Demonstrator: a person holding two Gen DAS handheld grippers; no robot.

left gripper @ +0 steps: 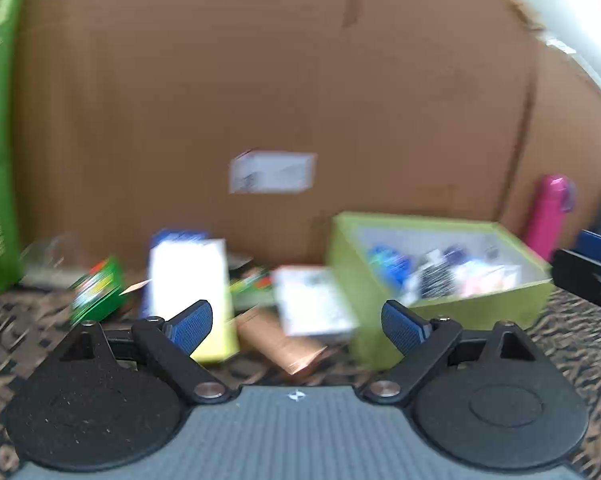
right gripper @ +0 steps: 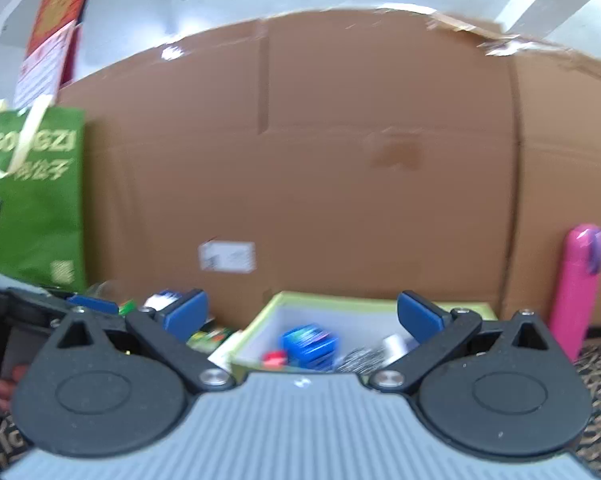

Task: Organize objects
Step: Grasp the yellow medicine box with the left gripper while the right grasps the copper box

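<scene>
1. Left gripper (left gripper: 297, 322): blue-padded fingers spread wide with nothing between them, held above a dark leopard-patterned tablecloth (left gripper: 4, 344).
2. Right gripper (right gripper: 302, 315): blue-padded fingers likewise spread apart and empty, poised above the near edge of the open box.
3. Open lime-green cardboard box with a white interior (left gripper: 452, 312) (right gripper: 256, 328): stands on the cloth to the right of the loose items; it contains a blue packet (right gripper: 310, 346), a small red piece (right gripper: 274, 359) and other blurred items that cannot be identified.
4. Loose items on the cloth, left of the green box and in front of the carton: a tall white-and-yellow carton (left gripper: 192, 292), a small green packet (left gripper: 98, 290), a flat white box with dark print (left gripper: 314, 300) and a brown cardboard piece (left gripper: 280, 346) lying partly under it. All are motion-blurred.
5. Large brown corrugated carton (left gripper: 260, 80) (right gripper: 320, 160) bearing a white label (left gripper: 272, 172): fills the background behind everything.
6. Pink cylindrical bottle (left gripper: 548, 216) (right gripper: 578, 284): upright against the carton, to the right of the green box.
7. Green paper gift bag with pale ribbon handles (right gripper: 36, 200): upright at far left, beside the carton.
</scene>
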